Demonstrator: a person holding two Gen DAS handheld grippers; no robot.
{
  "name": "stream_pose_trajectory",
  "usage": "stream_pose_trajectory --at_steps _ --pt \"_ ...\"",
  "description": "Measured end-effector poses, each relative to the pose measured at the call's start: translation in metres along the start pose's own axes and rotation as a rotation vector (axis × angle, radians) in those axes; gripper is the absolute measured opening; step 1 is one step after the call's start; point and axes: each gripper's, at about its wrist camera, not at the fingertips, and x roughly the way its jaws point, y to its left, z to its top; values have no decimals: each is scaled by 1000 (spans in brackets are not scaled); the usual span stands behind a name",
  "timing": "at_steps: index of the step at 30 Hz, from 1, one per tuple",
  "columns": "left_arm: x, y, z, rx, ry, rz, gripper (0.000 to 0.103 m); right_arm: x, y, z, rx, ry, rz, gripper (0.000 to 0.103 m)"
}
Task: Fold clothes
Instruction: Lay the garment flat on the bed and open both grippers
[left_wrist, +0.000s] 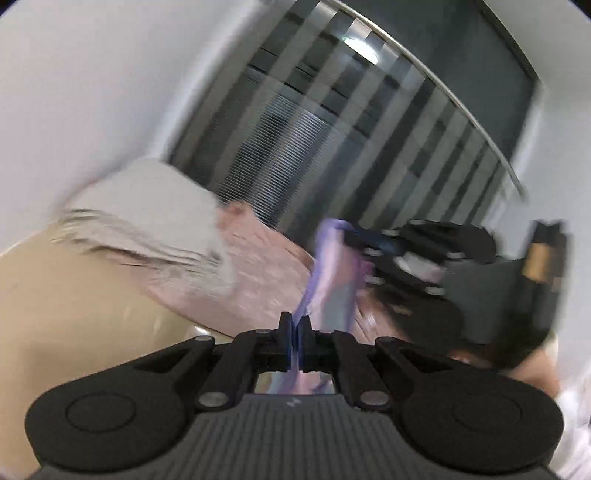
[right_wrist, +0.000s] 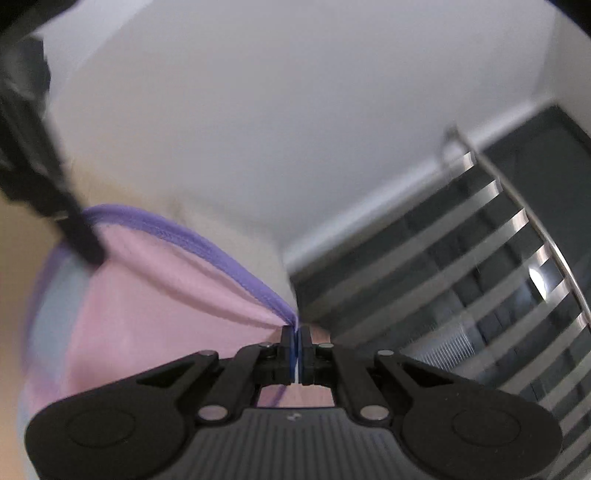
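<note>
A pink garment with a purple hem (right_wrist: 155, 302) hangs stretched between my two grippers, lifted off the table. In the left wrist view my left gripper (left_wrist: 295, 326) is shut on one part of the purple edge, and the garment (left_wrist: 332, 280) runs up and to the right to my right gripper (left_wrist: 352, 238), which is blurred. In the right wrist view my right gripper (right_wrist: 297, 332) is shut on the hem. The left gripper (right_wrist: 94, 258) shows at the upper left, clamped on the same edge.
A pile of beige clothes (left_wrist: 147, 229) lies on a pink cloth (left_wrist: 258, 269) on the tan table (left_wrist: 55, 332), to the left of the held garment. Behind stand a white wall (right_wrist: 258, 110) and a window with striped blinds (left_wrist: 332, 129).
</note>
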Motion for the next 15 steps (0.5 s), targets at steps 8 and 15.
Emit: stream_pose_trajectory --at_steps 8,15 --pt "-20 121 -42 -255 125 429 7 140 73 69 34 -26 343 21" --pt "-10 81 -55 -102 150 296 51 102 30 -9 377 144 541 48"
